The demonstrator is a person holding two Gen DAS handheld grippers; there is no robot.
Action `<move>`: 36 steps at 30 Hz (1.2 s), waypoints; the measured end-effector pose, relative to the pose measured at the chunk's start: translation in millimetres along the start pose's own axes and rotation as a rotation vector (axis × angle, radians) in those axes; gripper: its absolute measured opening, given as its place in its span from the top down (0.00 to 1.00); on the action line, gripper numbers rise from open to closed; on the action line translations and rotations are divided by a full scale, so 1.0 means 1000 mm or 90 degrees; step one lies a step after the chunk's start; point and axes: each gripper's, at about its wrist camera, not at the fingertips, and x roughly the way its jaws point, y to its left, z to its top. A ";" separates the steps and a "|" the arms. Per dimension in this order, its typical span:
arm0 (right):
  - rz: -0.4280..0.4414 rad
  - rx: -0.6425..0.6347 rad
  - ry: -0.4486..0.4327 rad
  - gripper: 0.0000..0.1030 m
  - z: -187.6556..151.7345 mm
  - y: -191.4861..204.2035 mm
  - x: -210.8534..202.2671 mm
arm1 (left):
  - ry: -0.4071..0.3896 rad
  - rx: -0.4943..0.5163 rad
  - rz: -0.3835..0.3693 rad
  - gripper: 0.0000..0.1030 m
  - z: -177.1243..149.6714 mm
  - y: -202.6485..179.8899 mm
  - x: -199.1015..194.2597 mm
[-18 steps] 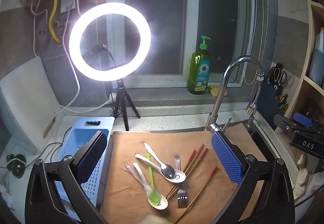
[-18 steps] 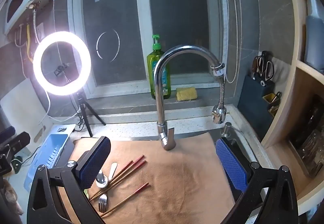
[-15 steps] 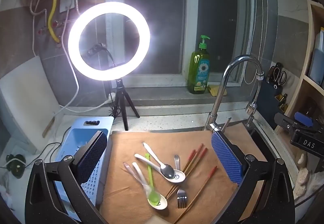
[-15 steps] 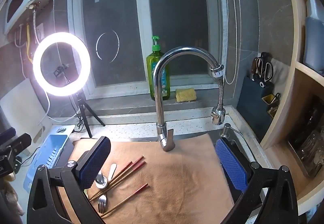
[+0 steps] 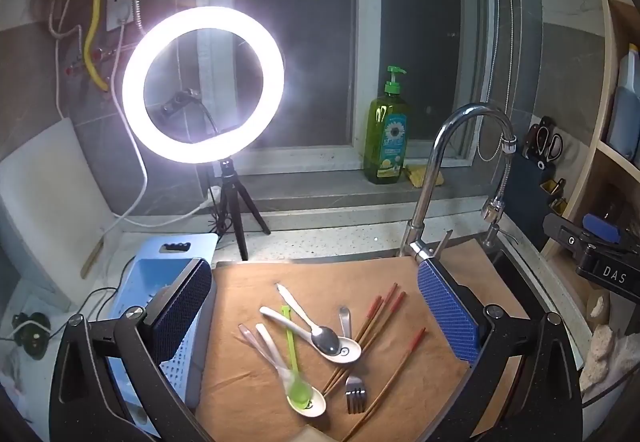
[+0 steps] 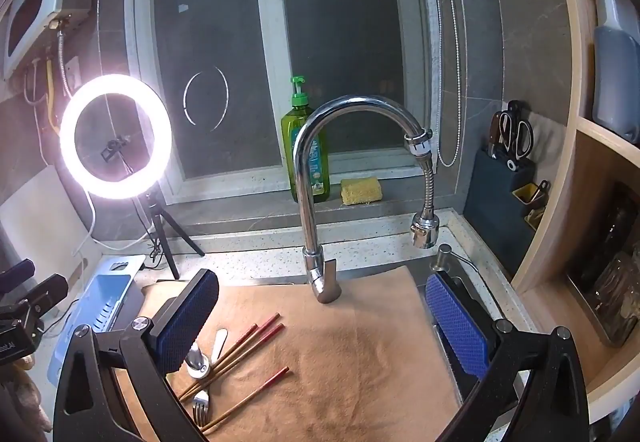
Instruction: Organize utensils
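Utensils lying in one loose pile on a tan cloth (image 5: 248,374) that is covering the worktop in front of the tap.

- White ceramic spoons: two. One (image 5: 348,352) is resting mid-pile; the other (image 5: 316,404) is sitting nearer, with a green plastic spoon (image 5: 294,362) lying in its bowl.
- Metal spoon: one (image 5: 326,338), its bowl lying in the mid-pile white spoon, its pale handle pointing far-left.
- Clear plastic spoon: one (image 5: 260,346), lying left of the green one.
- Fork: one (image 5: 355,396), tines pointing near, on the right of the pile.
- Red-tipped chopsticks: four counted. Three (image 5: 380,312) are lying close together and slanting toward the far right, partly under the fork's handle; the fourth (image 5: 404,354) is lying apart, to the right.
- Blue slotted basket: one (image 5: 160,274), standing just left of the cloth.
- Left tongs (image 5: 316,306): released, blue pads standing wide apart, hovering above the pile and gripping nothing.
- Right tongs (image 6: 320,326): released likewise, hovering over bare cloth to the right of the pile and holding nothing.
- Chrome tap: one (image 6: 308,178), rising at the far edge of the cloth.
- Green soap bottle: one (image 5: 386,134), standing on the window sill beside one yellow sponge (image 6: 360,191).
- Ring light: one (image 5: 202,84), glowing on a tripod at the far left.
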 end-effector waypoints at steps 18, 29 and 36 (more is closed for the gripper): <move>0.008 -0.003 -0.003 0.00 0.004 0.001 0.000 | 0.000 0.004 -0.005 0.01 0.001 -0.003 0.000; 0.007 -0.004 0.000 0.00 0.002 0.003 0.002 | 0.004 0.004 -0.009 0.01 0.001 -0.002 0.002; 0.007 -0.002 0.005 0.00 0.001 0.001 0.004 | 0.006 0.006 -0.012 0.01 0.000 -0.002 0.003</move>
